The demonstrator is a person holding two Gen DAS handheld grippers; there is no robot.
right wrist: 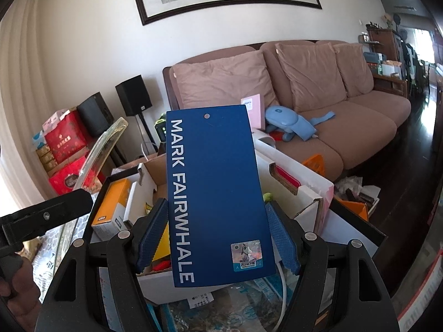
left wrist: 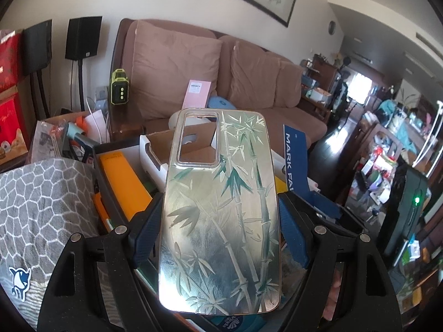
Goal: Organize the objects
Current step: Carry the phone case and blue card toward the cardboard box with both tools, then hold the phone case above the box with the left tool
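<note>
Blue card [right wrist: 218,193] between right tongs [right wrist: 217,233]

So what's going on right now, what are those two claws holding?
Left gripper shut on bamboo phone case. Right gripper shut on blue tag. Both above the cluttered white box; nothing blocking.
</note>
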